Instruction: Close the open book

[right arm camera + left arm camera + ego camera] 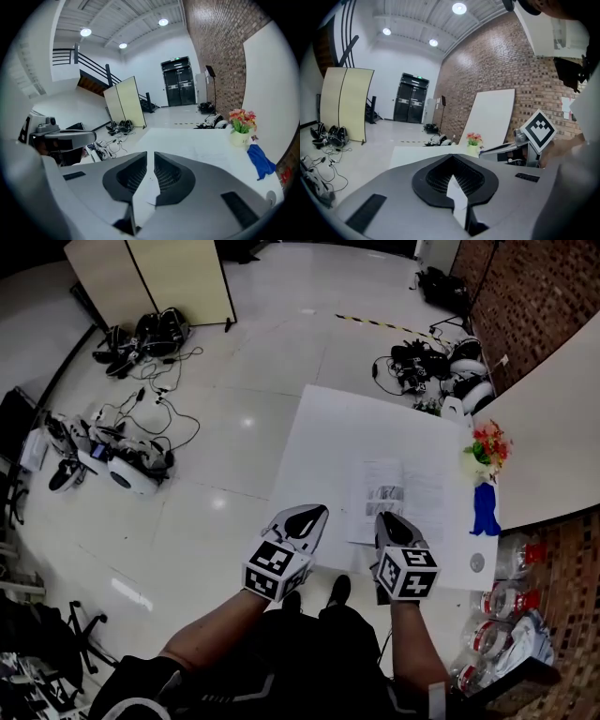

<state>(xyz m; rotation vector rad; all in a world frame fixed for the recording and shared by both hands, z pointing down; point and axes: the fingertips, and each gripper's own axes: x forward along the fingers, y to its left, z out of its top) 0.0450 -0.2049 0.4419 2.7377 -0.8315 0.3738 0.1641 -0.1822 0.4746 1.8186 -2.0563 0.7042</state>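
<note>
The left claw (316, 513) hangs at the table's (319, 427) near edge, jaws pressed together to a point with nothing in them. The book (394, 498) lies ahead of that claw and to its right. It is open flat on the white table, with pale pages of grey print and small dark pictures on the left page. The right claw (386, 518) has its jaws together bar a thin slit, which is empty. In the head view its tip sits at the book's near edge; contact cannot be told. Further right of this claw stand flowers (485, 444), with a blue cloth (484, 510) nearer.
</note>
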